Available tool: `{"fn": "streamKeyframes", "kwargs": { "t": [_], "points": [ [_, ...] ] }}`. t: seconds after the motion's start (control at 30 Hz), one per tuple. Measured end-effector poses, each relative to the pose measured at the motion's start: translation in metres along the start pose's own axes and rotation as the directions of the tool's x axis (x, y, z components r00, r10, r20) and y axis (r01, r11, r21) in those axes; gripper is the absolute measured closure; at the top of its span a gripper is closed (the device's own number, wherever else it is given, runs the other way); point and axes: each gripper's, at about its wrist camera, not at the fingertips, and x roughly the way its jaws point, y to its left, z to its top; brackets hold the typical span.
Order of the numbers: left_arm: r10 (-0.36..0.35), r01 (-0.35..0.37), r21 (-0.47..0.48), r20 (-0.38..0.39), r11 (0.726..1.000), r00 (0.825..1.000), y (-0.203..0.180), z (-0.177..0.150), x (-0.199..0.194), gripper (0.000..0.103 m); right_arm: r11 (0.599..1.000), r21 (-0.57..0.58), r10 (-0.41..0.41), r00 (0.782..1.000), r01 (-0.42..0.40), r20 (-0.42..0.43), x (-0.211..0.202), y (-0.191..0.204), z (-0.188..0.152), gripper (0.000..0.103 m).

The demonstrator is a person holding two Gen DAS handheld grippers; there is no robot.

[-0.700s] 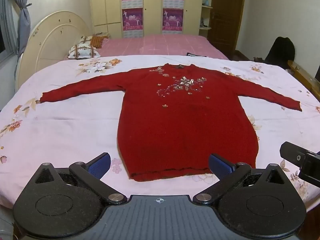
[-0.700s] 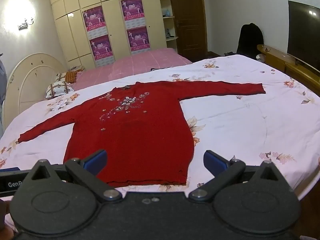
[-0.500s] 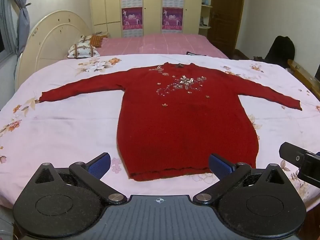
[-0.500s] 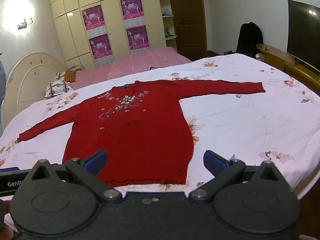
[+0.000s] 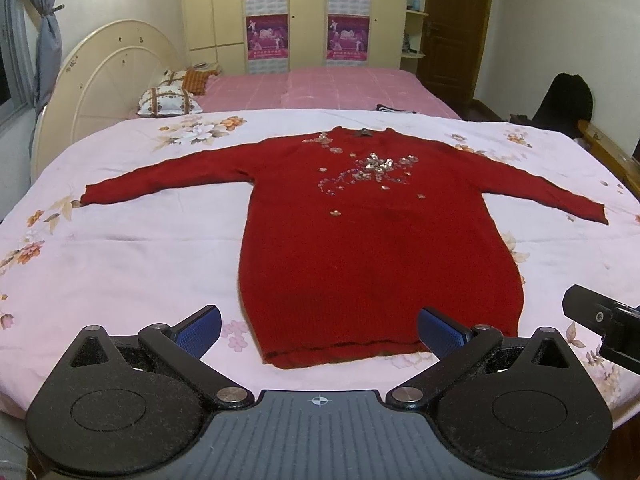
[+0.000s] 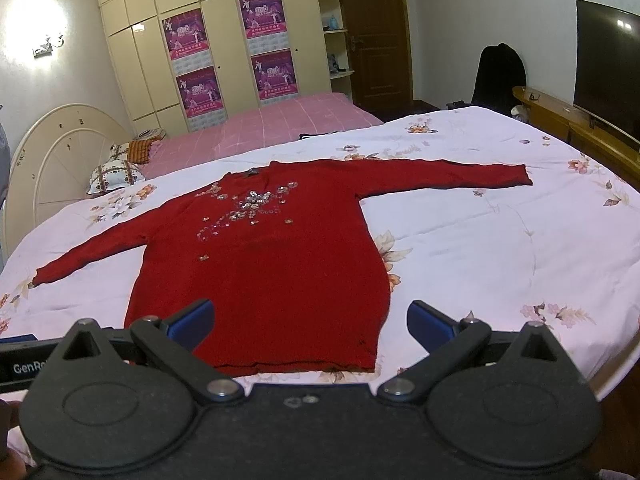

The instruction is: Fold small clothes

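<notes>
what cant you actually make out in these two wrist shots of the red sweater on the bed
- Back of the red sweater: both views, it lies front up on the floral bedspread.
- Hem corner: right wrist view, the right hand-held gripper has a finger covering it.
- Poster lettering: both views, too small.
- Left hand-held gripper body: right wrist view, cut off by the left edge.
- Collar label: both views, too small.

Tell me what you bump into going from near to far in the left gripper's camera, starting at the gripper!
left gripper → hem of the red sweater → sparkly sequin flowers → sweater's collar → pink bed → wardrobe with posters.
</notes>
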Motion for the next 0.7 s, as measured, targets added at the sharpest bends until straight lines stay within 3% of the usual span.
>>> {"fn": "streamKeyframes", "kwargs": {
  "t": [0.7],
  "points": [
    [0.002, -0.002, -0.007, 0.0, 1.0, 1.0, 0.008, 0.007, 0.012, 0.0, 1.0, 0.002, -0.008, 1.0, 0.008, -0.012, 0.003, 0.0, 0.003, 0.001]
  ]
}}
